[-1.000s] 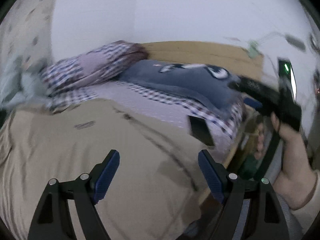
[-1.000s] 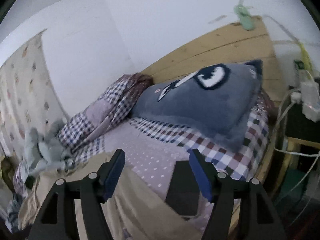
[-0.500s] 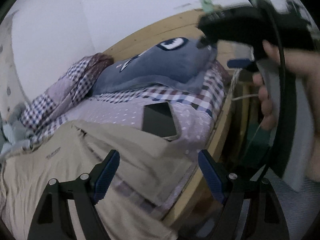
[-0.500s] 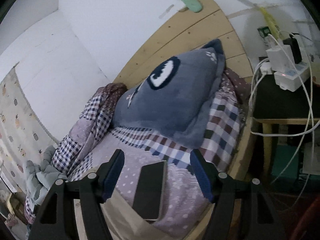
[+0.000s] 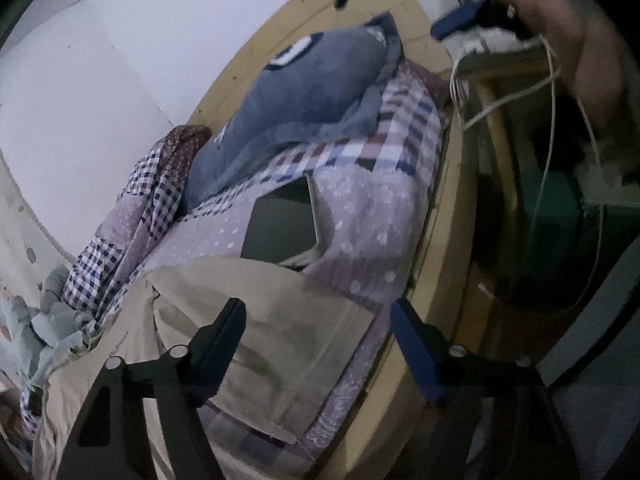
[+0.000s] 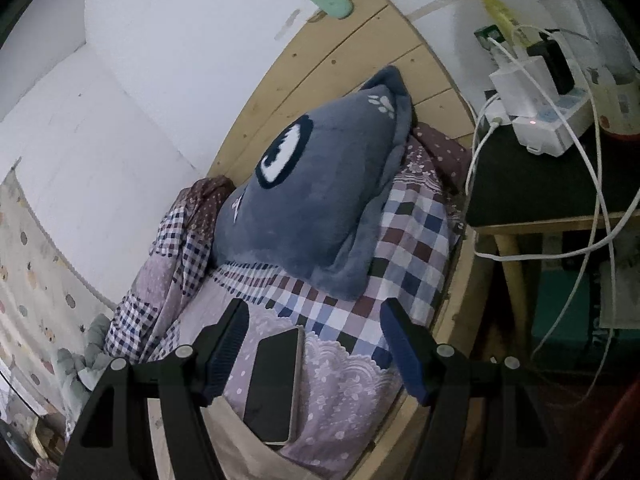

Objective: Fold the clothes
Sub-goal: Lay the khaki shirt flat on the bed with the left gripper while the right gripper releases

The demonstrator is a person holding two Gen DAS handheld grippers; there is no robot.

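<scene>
The left gripper (image 5: 316, 344) has a black frame of angular struts with triangular cut-outs and round silver screws at the joints. Its fingers (image 5: 412, 348) are faced with ribbed dark blue pads. The right gripper (image 6: 314, 344) is built the same: black struts, silver screws, blue ribbed fingers (image 6: 402, 350). A blurred hand (image 5: 572, 36) shows at the upper right of the left wrist view.

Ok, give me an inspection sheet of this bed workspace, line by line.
Surface: bed, lilac patterned sheet.
Job's things: beige garment spread at the near edge.
Clutter: dark phone, grey plush pillow, checked quilt.
Grippers: left gripper closing over the garment, nothing pinched; right gripper open above the phone.
Cables: white leads from the chargers.
Surroundings: wooden headboard, side table.
</scene>
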